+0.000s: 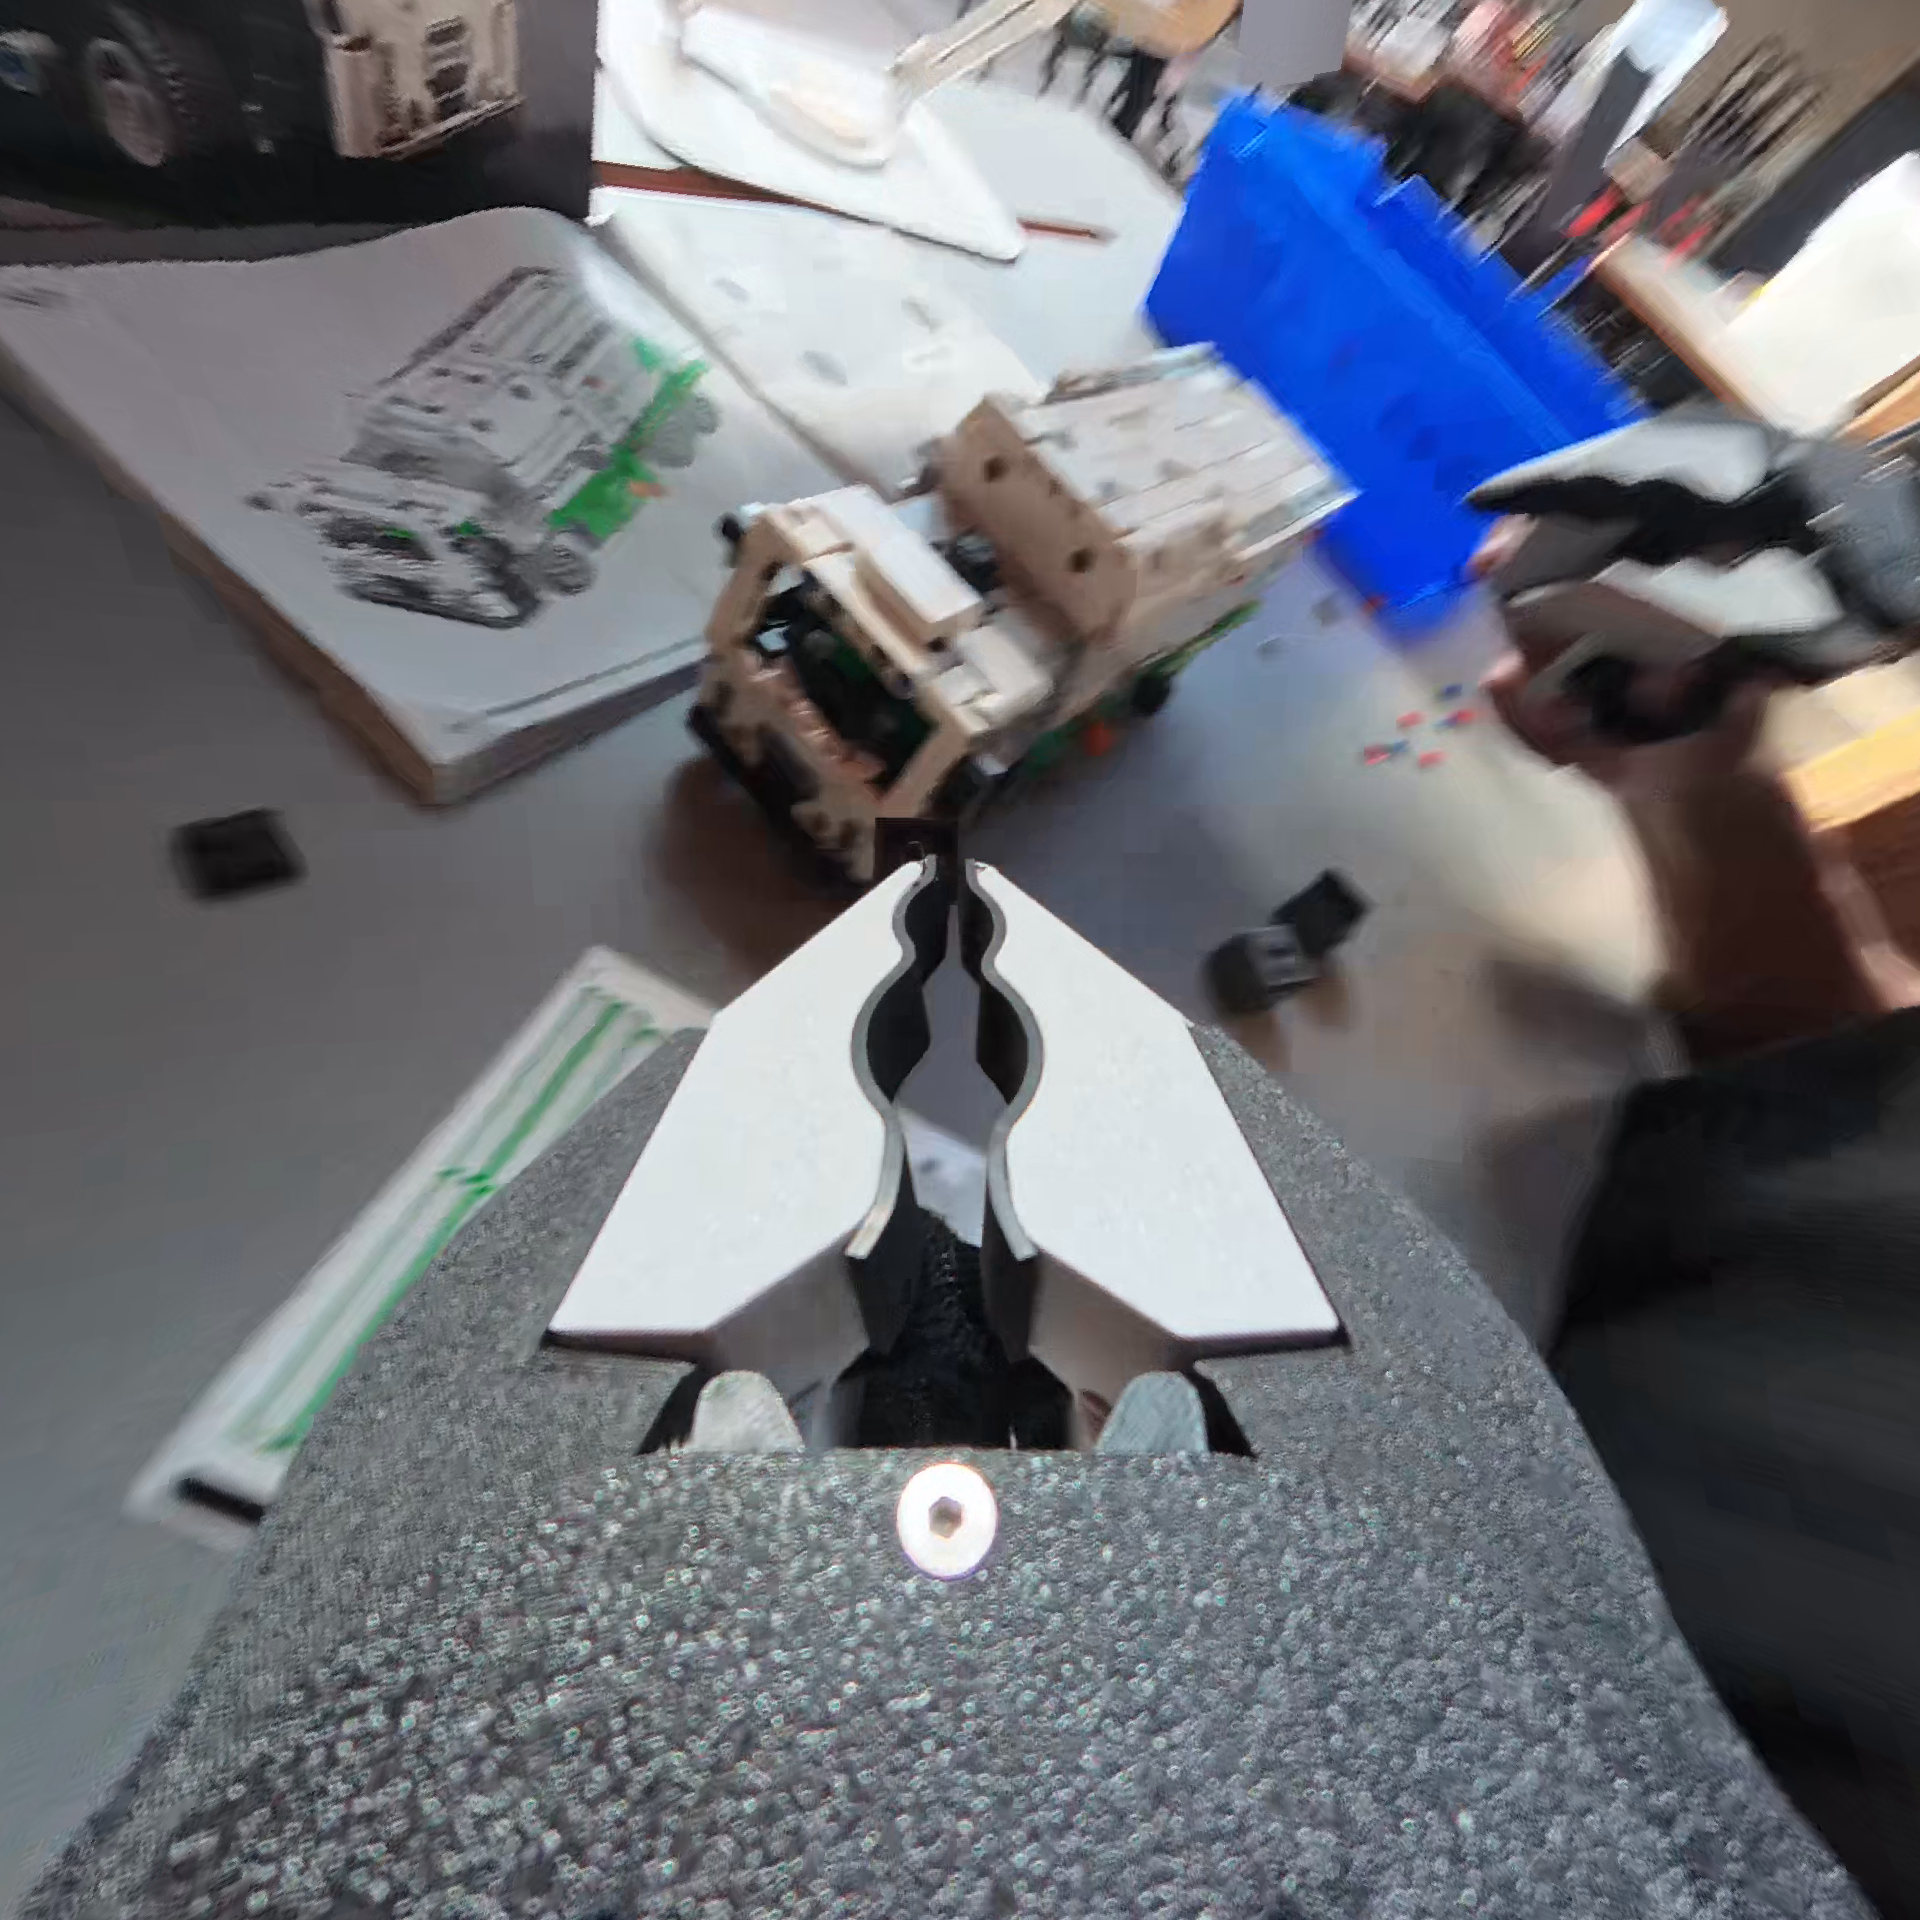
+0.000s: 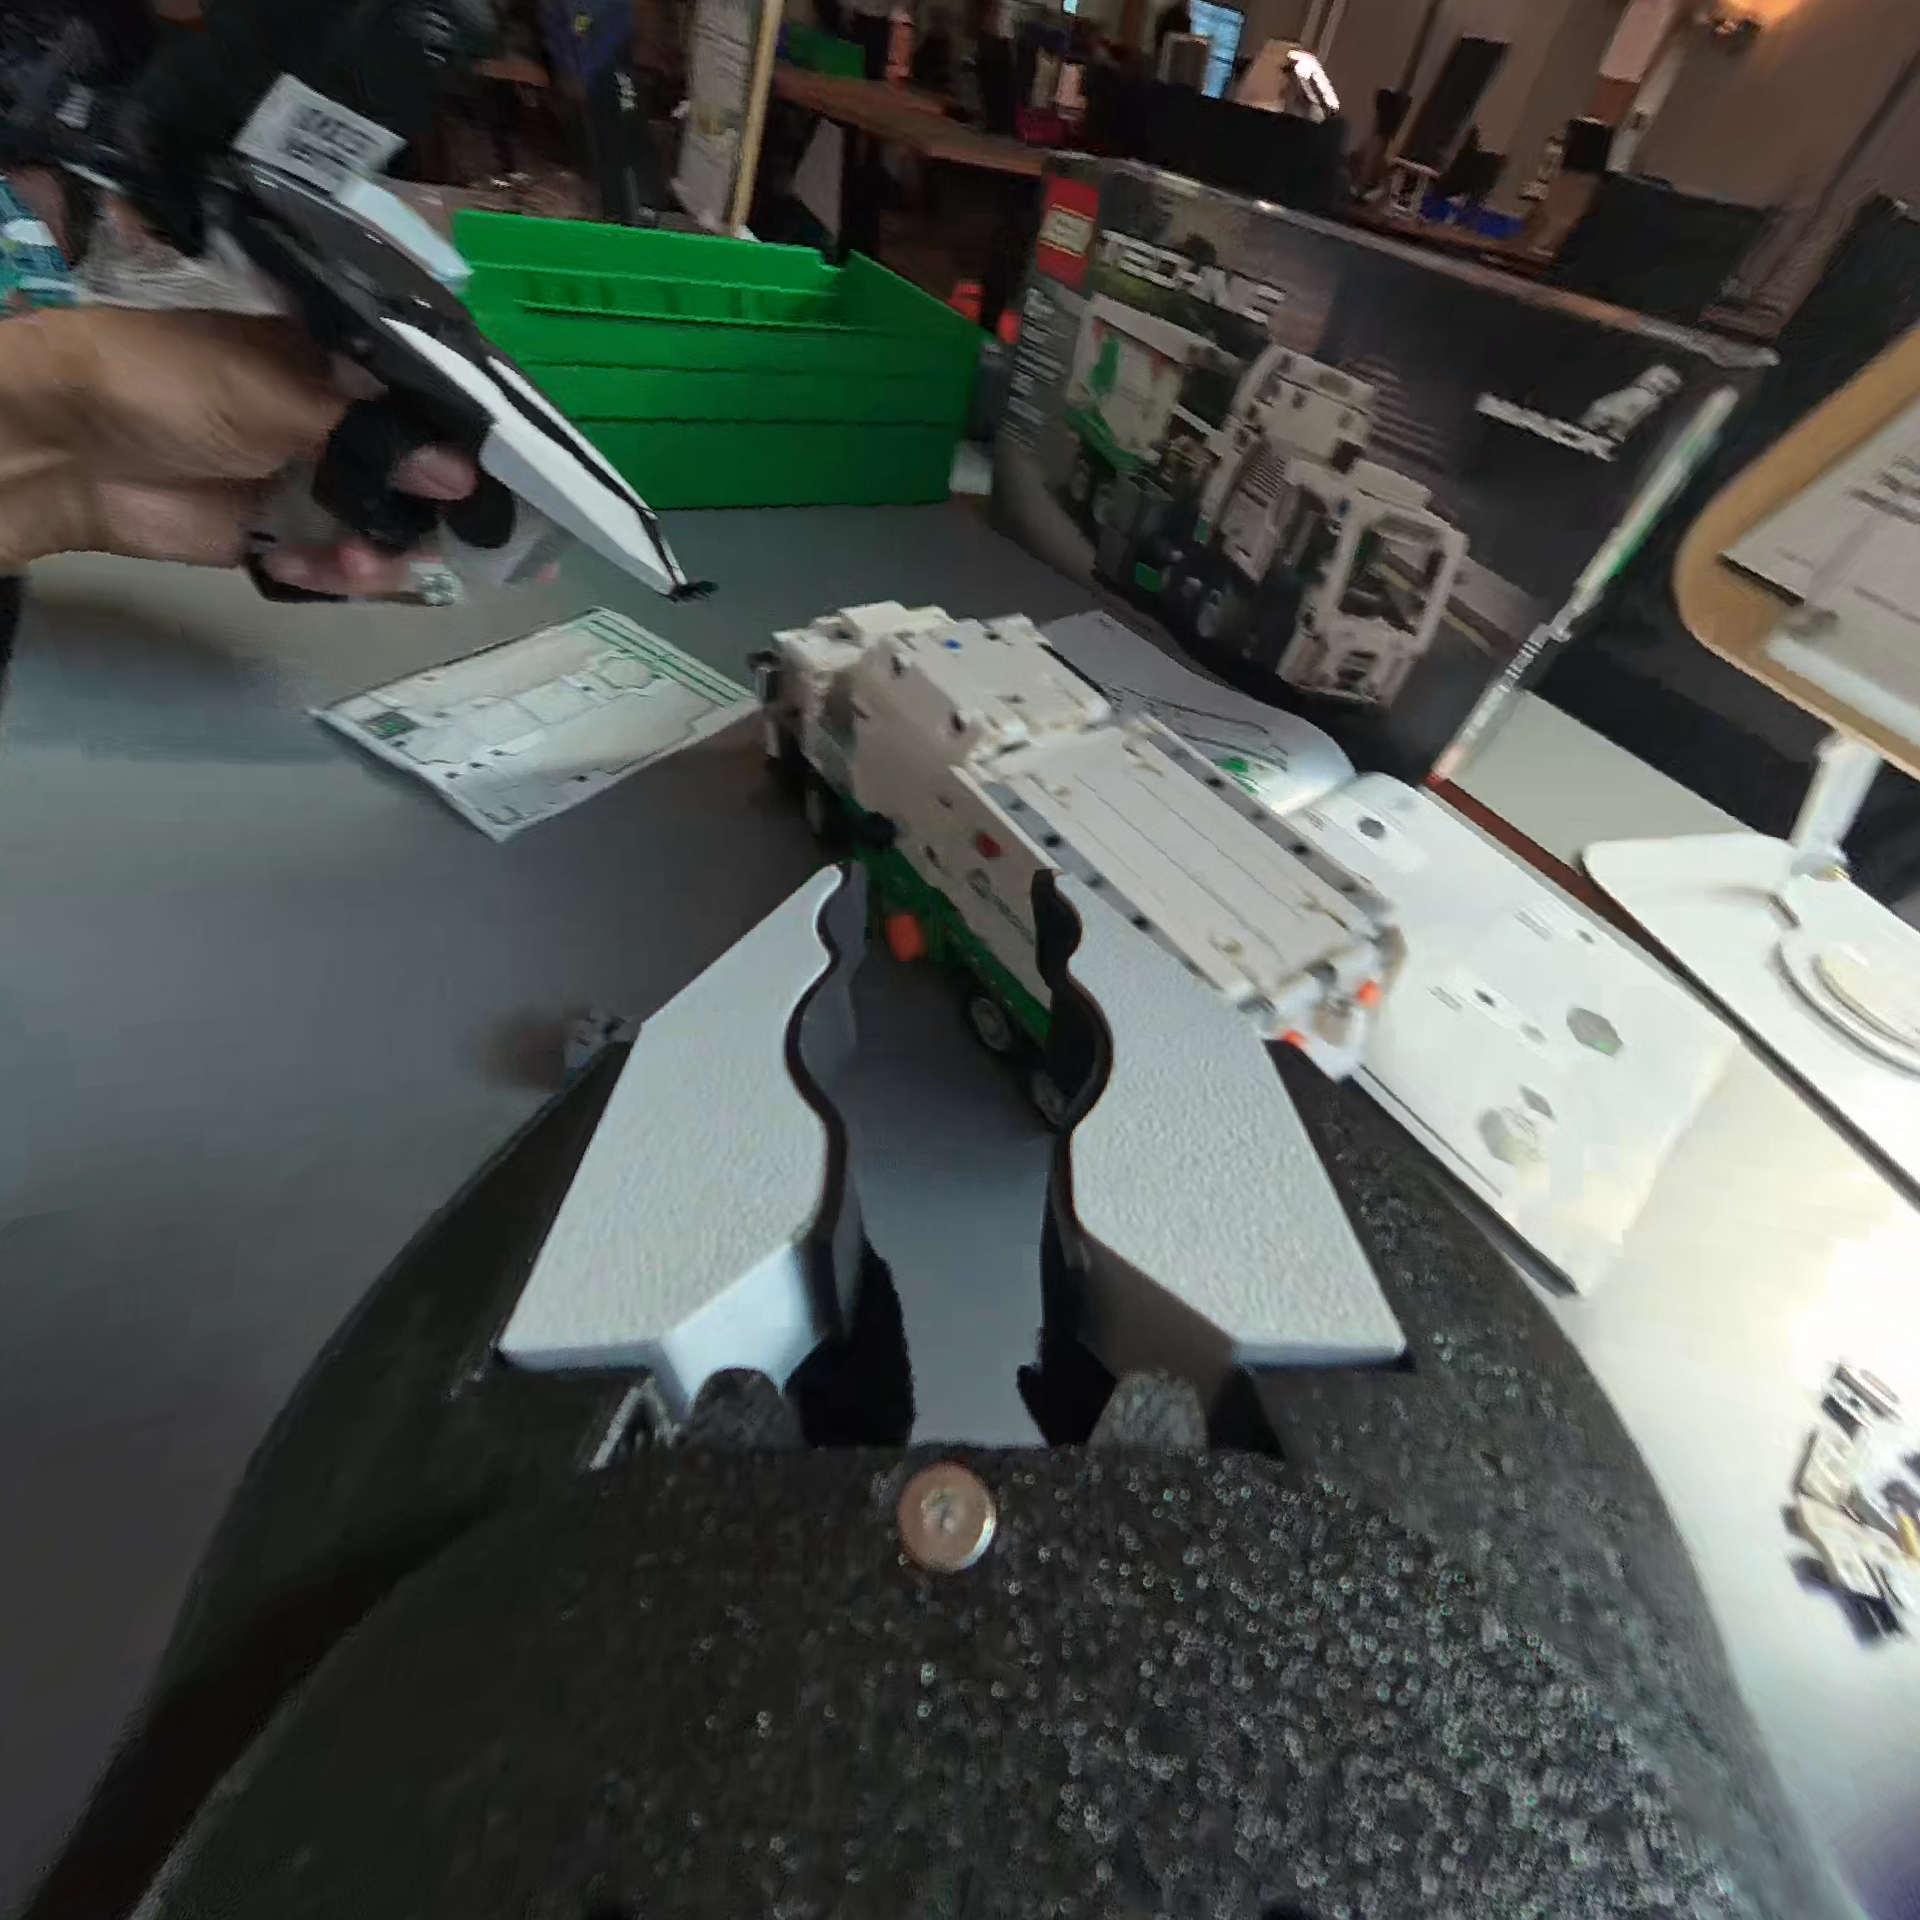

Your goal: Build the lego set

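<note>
The white and green lego truck (image 1: 935, 623) stands on the grey table, cab toward the left gripper. My left gripper (image 1: 948, 873) is shut on a small black lego piece (image 1: 916, 837) and hovers just short of the cab. In the right wrist view the left gripper (image 2: 665, 577) hangs above the table left of the truck (image 2: 1039, 769), with the black piece (image 2: 691, 592) at its tip. My right gripper (image 2: 945, 894) is open and empty, close to the truck's green side. It also shows, blurred, in the left wrist view (image 1: 1501, 551).
An open instruction booklet (image 1: 364, 468) lies left of the truck, a sticker sheet (image 2: 540, 717) nearer. Loose black pieces (image 1: 1288, 940) (image 1: 234, 852) and tiny coloured pieces (image 1: 1423, 738) lie on the table. A blue bin (image 1: 1382, 332), a green bin (image 2: 727, 374) and the set's box (image 2: 1299, 416) stand behind. Some 20 cm of space lies between my two pairs of fingers.
</note>
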Available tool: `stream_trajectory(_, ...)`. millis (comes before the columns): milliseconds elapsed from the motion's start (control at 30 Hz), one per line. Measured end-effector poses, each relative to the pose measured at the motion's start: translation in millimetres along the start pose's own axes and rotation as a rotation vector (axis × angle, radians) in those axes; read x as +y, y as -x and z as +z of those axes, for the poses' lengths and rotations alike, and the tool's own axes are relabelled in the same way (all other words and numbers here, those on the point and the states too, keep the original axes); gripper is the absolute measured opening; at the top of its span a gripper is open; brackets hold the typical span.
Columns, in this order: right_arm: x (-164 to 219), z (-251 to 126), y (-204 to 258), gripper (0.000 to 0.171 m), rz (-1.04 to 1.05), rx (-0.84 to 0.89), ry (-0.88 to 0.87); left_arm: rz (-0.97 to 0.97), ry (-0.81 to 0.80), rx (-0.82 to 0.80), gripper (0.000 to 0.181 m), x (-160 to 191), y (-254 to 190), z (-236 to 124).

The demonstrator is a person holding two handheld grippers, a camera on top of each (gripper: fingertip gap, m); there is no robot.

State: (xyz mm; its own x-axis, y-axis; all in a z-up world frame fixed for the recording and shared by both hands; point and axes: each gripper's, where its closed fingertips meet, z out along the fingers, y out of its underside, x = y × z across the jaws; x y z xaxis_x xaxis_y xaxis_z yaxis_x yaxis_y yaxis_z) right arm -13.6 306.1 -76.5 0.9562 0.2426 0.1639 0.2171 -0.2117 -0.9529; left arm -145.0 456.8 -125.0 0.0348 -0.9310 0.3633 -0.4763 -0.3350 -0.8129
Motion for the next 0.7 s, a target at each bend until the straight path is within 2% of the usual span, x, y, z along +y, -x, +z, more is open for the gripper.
stream_trajectory(133, -25, 24, 73, 0.035, -0.022, -0.239, -0.078, -0.334, -0.186, 0.434, 0.000, -14, -82, -2)
stream_trajectory(267, -26, 41, 100, 0.037, -0.172, -0.224, -0.093, -0.602, -0.257, 0.725, 0.000, -19, -123, -5)
stream_trajectory(600, -36, 38, 102, 0.028, -0.305, -0.171, -0.134, -0.817, -0.230, 0.946, 0.000, -15, -155, 4)
stream_trajectory(700, -36, 37, 101, 0.017, -0.340, -0.143, -0.151, -0.842, -0.215, 0.974, 0.000, -14, -161, 9)
